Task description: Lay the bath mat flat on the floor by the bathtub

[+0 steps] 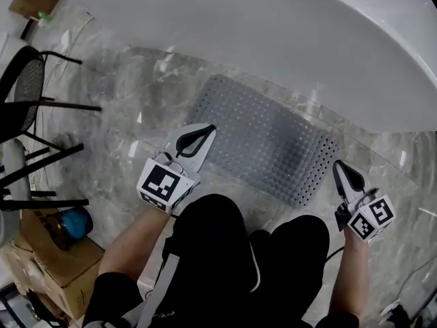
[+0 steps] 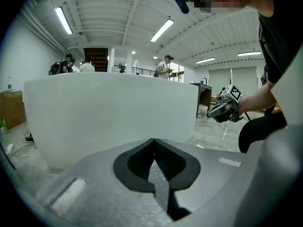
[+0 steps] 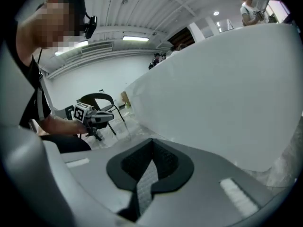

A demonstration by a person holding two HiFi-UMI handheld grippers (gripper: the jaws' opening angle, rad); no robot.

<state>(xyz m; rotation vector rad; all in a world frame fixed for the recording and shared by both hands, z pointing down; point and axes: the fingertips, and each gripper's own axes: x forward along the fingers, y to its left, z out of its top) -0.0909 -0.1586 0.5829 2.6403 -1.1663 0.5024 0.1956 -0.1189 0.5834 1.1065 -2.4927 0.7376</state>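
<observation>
We hold both grippers low by the bathtub [image 1: 287, 39]. The bath mat [image 1: 270, 142] lies flat on the marble floor [image 1: 116, 101], its long side running along the tub's curved wall, just beside it. The left gripper [image 1: 208, 130] hangs over the mat's near-left corner. Its jaws are pressed together w/ nothing betw. them, and its own view shows only tub wall past the tips. The right gripper [image 1: 340, 168] sits off the mat's right end, apart from it, jaws likewise together & empty. A black chair [image 1: 27, 94] stands far left, w/ a cardboard box [image 1: 65, 262] below it and a blue item [image 1: 74, 223] just by the box.
</observation>
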